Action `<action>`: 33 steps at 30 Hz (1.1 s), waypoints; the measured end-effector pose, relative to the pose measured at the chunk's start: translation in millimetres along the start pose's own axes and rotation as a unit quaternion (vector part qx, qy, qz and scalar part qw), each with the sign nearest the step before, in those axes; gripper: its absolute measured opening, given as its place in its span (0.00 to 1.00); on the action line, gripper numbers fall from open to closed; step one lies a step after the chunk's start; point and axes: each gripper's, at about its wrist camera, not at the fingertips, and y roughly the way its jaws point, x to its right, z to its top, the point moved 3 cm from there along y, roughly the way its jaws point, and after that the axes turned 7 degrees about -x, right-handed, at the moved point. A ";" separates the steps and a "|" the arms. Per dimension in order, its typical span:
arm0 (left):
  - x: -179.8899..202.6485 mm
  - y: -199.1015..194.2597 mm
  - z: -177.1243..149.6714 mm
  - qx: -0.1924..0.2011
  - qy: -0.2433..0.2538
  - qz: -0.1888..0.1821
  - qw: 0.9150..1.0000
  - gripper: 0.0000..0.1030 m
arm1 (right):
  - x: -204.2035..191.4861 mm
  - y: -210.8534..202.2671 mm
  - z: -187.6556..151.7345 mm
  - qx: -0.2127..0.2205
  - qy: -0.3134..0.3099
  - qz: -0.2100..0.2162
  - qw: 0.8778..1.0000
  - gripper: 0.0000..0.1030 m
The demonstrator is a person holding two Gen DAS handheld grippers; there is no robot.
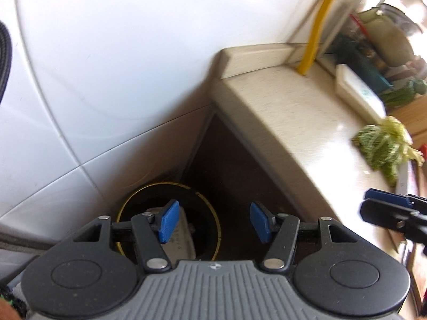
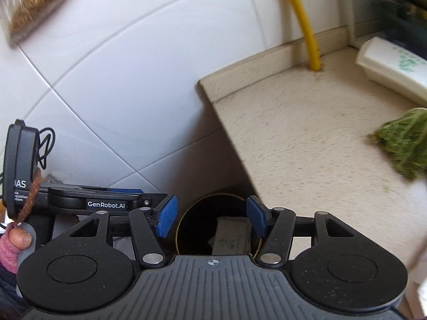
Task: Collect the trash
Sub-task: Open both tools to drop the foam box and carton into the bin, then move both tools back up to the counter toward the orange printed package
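A round black trash bin (image 1: 205,213) with a yellow rim stands on the floor in the corner between the tiled wall and the counter. A grey flat packet (image 1: 182,237) lies inside it, also seen in the right wrist view (image 2: 232,236). My left gripper (image 1: 213,225) is open and empty above the bin. My right gripper (image 2: 210,220) is open and empty above the bin (image 2: 197,221) too. A bunch of green leafy scraps (image 2: 403,144) lies on the beige counter (image 2: 293,133), and shows in the left wrist view (image 1: 384,144).
A yellow pipe (image 2: 307,26) rises from the counter's back corner. A white oblong box (image 2: 392,66) lies at the counter's back right. A bag of brown grains (image 2: 34,2) hangs at upper left. The white tiled wall (image 1: 106,66) is at left.
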 end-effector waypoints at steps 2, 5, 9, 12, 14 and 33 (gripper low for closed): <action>12.4 -2.1 1.8 0.000 0.015 -0.008 1.000 0.54 | 11.9 -22.3 -5.6 0.018 0.016 -0.003 1.000 0.64; 31.4 -5.1 3.0 0.001 0.034 -0.022 0.999 0.54 | 37.0 -55.0 -17.6 0.046 0.048 -0.020 0.998 0.65; 64.9 -2.6 6.2 0.001 0.064 -0.034 0.997 0.54 | 78.7 -97.2 -38.5 0.078 0.094 -0.066 0.990 0.71; 89.9 1.2 9.1 -0.001 0.082 -0.044 0.996 0.54 | 113.7 -122.7 -58.7 0.095 0.136 -0.096 0.981 0.72; 105.8 3.8 9.8 -0.004 0.095 -0.050 0.994 0.54 | 138.9 -134.7 -71.4 0.102 0.168 -0.113 0.974 0.72; 243.2 43.0 -2.1 -0.049 0.172 -0.132 0.975 0.54 | 248.8 -121.7 -92.1 0.107 0.256 -0.018 0.961 0.73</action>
